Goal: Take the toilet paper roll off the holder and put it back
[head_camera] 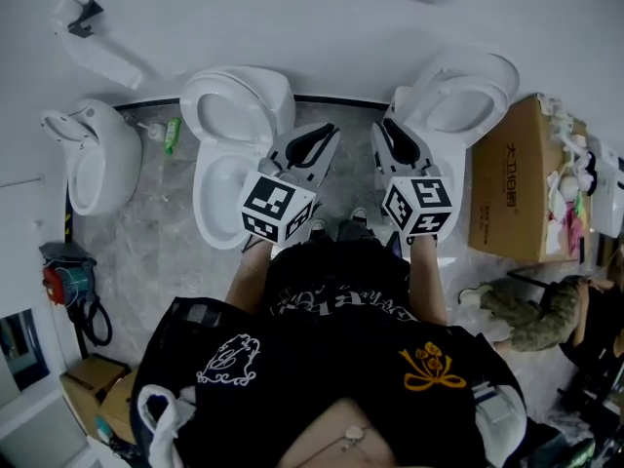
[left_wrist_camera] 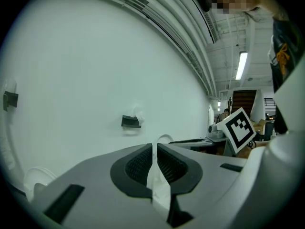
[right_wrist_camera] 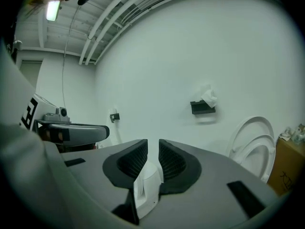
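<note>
White wall [right_wrist_camera: 214, 46] fills both gripper views. On it hangs the small black wall-mounted holder [right_wrist_camera: 202, 109]. The white toilet paper roll [right_wrist_camera: 208, 98] shows only as a crumpled tuft on top of the holder, and I cannot make out its round shape.

Seen from the right gripper [right_wrist_camera: 152, 149], the paper sits up and to the right of the fingers, well apart from them. It is above the raised lid of the white ceramic toilet [right_wrist_camera: 255, 156]. This gripper's fingers stand narrow, with a slim gap between the ribbed dark pads and nothing in it.

The left gripper [left_wrist_camera: 154, 149] has its pads drawn together to a hairline, and it holds nothing either. From there the holder lies up and to the left, again well apart.

In the head view I have both grippers out side by side over the grey marbled floor [head_camera: 136, 252], pointing towards the wall. A brown cardboard box [head_camera: 507, 183] stands off to the right.
</note>
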Motion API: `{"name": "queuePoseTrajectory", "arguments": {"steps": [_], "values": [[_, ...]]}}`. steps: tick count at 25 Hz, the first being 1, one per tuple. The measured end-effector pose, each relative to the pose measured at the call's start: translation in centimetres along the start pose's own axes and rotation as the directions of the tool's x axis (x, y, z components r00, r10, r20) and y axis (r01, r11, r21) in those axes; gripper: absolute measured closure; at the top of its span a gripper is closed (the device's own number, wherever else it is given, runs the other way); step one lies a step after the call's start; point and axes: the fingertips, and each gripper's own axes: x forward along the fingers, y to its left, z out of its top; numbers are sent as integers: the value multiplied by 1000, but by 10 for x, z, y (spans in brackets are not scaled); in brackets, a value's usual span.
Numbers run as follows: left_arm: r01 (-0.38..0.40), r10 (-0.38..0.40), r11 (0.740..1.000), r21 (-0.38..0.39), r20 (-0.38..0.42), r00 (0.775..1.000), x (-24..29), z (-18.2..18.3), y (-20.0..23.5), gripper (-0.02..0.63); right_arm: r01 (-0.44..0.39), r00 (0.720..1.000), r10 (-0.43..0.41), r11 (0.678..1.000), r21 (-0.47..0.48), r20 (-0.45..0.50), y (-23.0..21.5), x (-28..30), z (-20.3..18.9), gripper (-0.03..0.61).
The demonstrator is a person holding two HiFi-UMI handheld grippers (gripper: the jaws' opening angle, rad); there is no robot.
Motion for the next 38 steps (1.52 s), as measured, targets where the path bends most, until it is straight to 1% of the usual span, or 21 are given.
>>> {"name": "queuePoseTrajectory", "arguments": {"steps": [4,7,13,17,22,26,31,34,38], "values": [[12,-12,1000,-5,17,1000,-11,3,-12,569,9,1000,-9,1000,-12,5,12,-10,2,516],[31,-31,1000,-4,15,999,-15,3,-24,569,19,1000,-19,1000,-11,8,15,-23,1,535],[53,-53,999,-8,14,998,-8,4,-61,569,47,999,-47,999,17,20,5,-69,-5,566],[79,-79,997,-10,2,997,-9,0,-101,569,60,998,-60,998,33,24,-3,-112,-15,566],[109,-109,994,19,-13,994,-30,-8,-172,569,60,997,-61,997,43,39,-1,-178,-33,566],[112,-112,994,10,-35,993,-37,-18,-190,569,49,998,-50,998,47,23,2,-192,-42,566],[108,-108,994,-11,-37,993,-52,-29,-206,569,32,999,-33,999,38,4,18,-209,-58,566],[113,-113,994,-9,-41,993,-65,-39,-227,569,16,1000,-16,999,39,-3,29,-231,-71,566],[126,-126,992,0,-28,992,-79,-42,-256,569,2,1000,-2,1000,24,9,39,-261,-74,566]]}}
